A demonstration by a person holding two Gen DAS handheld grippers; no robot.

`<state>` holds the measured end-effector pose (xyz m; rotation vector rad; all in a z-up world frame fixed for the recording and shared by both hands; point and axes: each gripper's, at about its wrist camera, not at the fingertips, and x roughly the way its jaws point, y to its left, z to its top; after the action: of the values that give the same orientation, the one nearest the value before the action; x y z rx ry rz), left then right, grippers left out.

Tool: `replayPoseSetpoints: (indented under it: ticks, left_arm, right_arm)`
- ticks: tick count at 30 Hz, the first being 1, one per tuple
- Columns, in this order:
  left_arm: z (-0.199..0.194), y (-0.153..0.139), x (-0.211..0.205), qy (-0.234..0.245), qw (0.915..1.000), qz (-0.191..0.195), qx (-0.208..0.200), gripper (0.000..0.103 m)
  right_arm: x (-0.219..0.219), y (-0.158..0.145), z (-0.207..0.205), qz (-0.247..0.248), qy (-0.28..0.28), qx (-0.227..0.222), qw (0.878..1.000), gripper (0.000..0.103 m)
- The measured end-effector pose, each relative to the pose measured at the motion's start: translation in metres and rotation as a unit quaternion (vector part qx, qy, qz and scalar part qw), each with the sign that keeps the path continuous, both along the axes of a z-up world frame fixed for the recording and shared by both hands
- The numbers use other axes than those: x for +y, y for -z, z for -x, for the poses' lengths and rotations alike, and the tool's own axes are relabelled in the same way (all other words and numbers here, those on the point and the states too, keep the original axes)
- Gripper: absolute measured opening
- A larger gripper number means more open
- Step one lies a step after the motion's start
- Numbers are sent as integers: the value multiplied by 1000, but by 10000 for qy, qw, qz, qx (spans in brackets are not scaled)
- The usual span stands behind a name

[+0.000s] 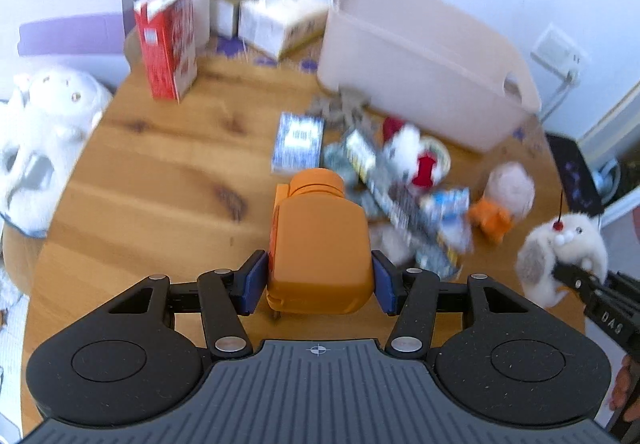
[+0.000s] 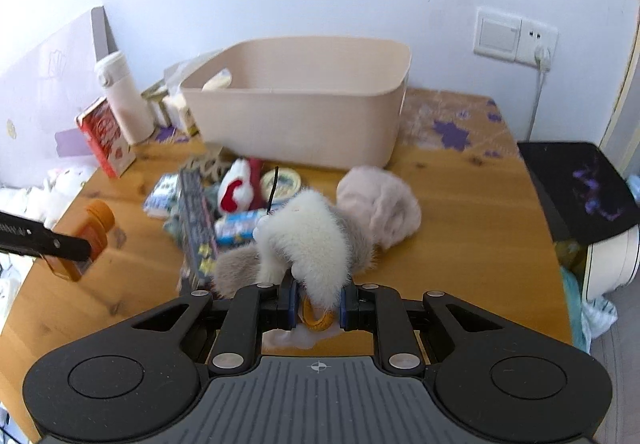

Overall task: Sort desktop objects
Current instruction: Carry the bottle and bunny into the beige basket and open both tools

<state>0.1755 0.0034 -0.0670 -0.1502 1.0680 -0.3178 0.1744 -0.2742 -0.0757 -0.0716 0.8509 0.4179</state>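
Wooden table (image 2: pixel 460 244) against white wall, cluttered, both grippers loaded.
Left gripper (image 1: pixel 320 286) clamped on orange bottle (image 1: pixel 320 244), blue pads on both its sides, bottle lifted off tabletop at near left. Right gripper (image 2: pixel 318 304) squeezed narrow on white-grey plush toy (image 2: pixel 312 240), toy hanging at near right, orange ring under it between the pads. Beige storage bin (image 2: pixel 304 115) at far centre, upright, open top. Pile of packets, boxes and a red-white plush just near side of bin, middle of table. Pink fluffy plush (image 2: pixel 378 203) right of pile, with orange part seen in left wrist view. Red carton (image 1: pixel 166 43) standing far left, white flask (image 2: pixel 122 99) behind it. Wall socket with plug at far right.
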Motion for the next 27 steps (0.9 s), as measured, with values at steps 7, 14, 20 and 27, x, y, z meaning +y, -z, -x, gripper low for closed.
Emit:
replayPoseSetpoints:
  ticks: [7, 14, 20, 27]
  left_arm:
    - [-45, -36, -10, -128, 9987, 151, -473, 55]
    - [-95, -59, -37, -182, 9968, 293, -715, 55]
    - [-132, -65, -71, -31, 9966, 164, -812, 55]
    - [-174, -51, -118, 259, 9958, -189, -852, 55]
  right_arm:
    - [-1, -19, -42, 23, 19, -360, 9993, 17]
    - [1, -41, -92, 159, -54, -790, 9967, 17]
    - [1, -51, -135, 123, -49, -910, 9958, 17]
    - [9, -51, -180, 141, -114, -946, 9953, 17]
